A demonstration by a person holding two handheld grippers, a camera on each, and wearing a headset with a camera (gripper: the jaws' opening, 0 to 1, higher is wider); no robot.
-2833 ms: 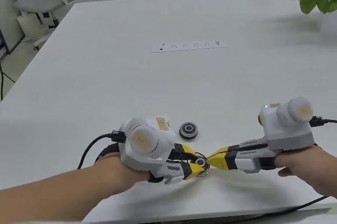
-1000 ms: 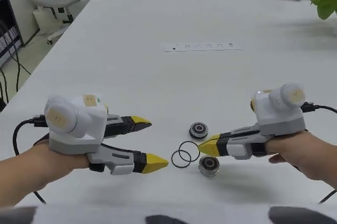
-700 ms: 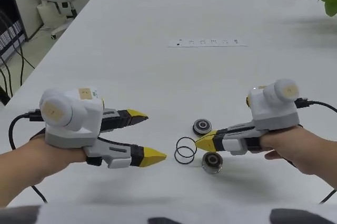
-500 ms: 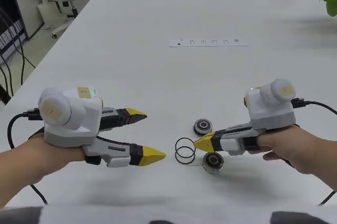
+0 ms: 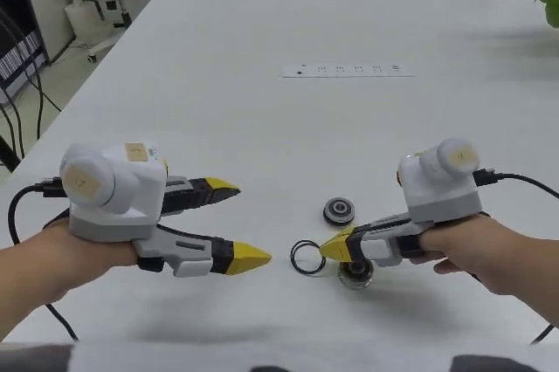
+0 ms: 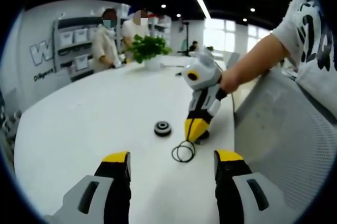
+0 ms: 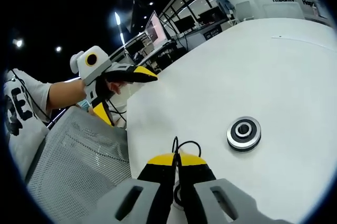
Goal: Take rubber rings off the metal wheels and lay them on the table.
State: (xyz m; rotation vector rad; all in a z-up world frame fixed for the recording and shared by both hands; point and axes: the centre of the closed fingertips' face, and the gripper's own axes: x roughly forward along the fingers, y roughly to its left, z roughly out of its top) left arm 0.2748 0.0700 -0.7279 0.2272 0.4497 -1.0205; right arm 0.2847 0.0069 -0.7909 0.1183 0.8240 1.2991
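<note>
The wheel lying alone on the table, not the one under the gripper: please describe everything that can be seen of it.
The wheel is a round disc of silvery metal, with a dark band around its rim and a dark hole in the middle. It lies flat on the white table, just beyond the right gripper and apart from it. Nothing touches it.

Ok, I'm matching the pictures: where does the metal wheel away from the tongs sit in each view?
Head view: metal wheel, right of centre, beyond the rubber rings.
Left gripper view: centre, left of the rings.
Right gripper view: right of the rings.
Shared landmark: the rubber rings.
</note>
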